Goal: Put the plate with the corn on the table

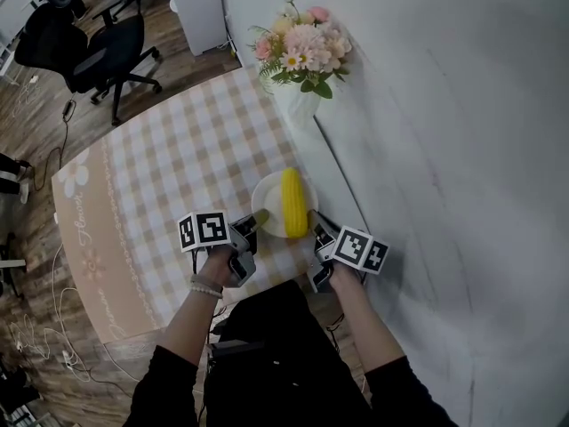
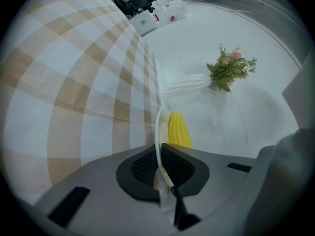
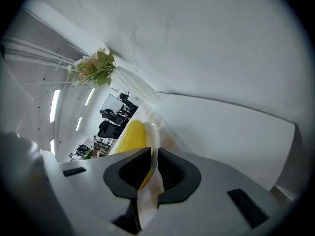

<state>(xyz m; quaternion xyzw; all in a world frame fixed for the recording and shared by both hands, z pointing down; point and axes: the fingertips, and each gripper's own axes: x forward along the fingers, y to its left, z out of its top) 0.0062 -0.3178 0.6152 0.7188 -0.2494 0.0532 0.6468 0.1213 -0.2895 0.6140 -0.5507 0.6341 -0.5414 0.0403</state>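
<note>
A white plate [image 1: 264,194] carrying a yellow corn cob [image 1: 292,201] is low over the checked tablecloth [image 1: 178,167], near the table's right edge by the wall. I cannot tell whether it touches the cloth. My left gripper [image 1: 252,229] is shut on the plate's near-left rim, my right gripper [image 1: 318,231] on its near-right rim. In the left gripper view the rim [image 2: 158,132] runs between the pads of the gripper [image 2: 160,163], with the corn [image 2: 179,131] just beyond. The right gripper view shows the rim [image 3: 152,134] pinched in that gripper [image 3: 153,168], the corn [image 3: 132,136] to its left.
A white vase of pink and white flowers [image 1: 300,60] stands at the table's far right corner. The white wall [image 1: 444,149] runs close along the right side. Black office chairs [image 1: 107,52] sit beyond the table's far left.
</note>
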